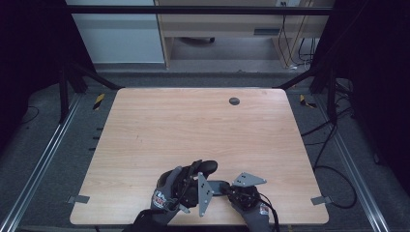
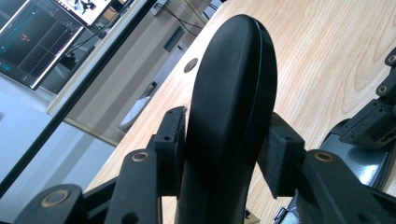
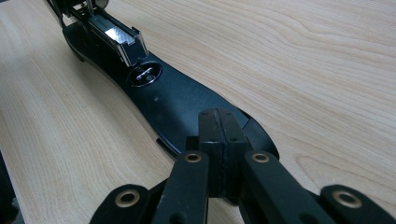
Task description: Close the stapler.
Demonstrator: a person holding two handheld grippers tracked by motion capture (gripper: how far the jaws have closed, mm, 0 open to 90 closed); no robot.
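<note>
Gloved hands work close to the near edge of the pale wooden table (image 1: 193, 125), and the black plastic stapler (image 1: 212, 176) lies between them, swung open.

The right gripper (image 3: 217, 135) is nearest me. Its jaws are pressed together, pad against pad, with nothing visible between them. The tips sit over the tapered end of the stapler's flat black base (image 3: 177, 102). I judge it is pinning that base to the wood rather than gripping it, though I cannot tell whether the tips actually bear down.

Just beyond that end, the left gripper (image 2: 226, 140) pinches the stapler's rounded black top arm (image 2: 231, 93). One felt pad (image 2: 175, 140) sits on each flank, and the arm is tilted up and away from the base.

Further along the base, the shiny metal staple channel (image 3: 116, 39) stands raised above a small round rivet (image 3: 145, 74).

To do this step well, I would say the right tips should press straight down so the base cannot skate. The left should swing the arm about the hinge in a smooth arc, not drag it sideways. Its grip sits low on a curved, slick shell, so a firm squeeze matters, or the arm could squirt out and snap shut.

Well beyond the stapler, a small dark round grommet (image 1: 234, 101) marks the table's far side.
</note>
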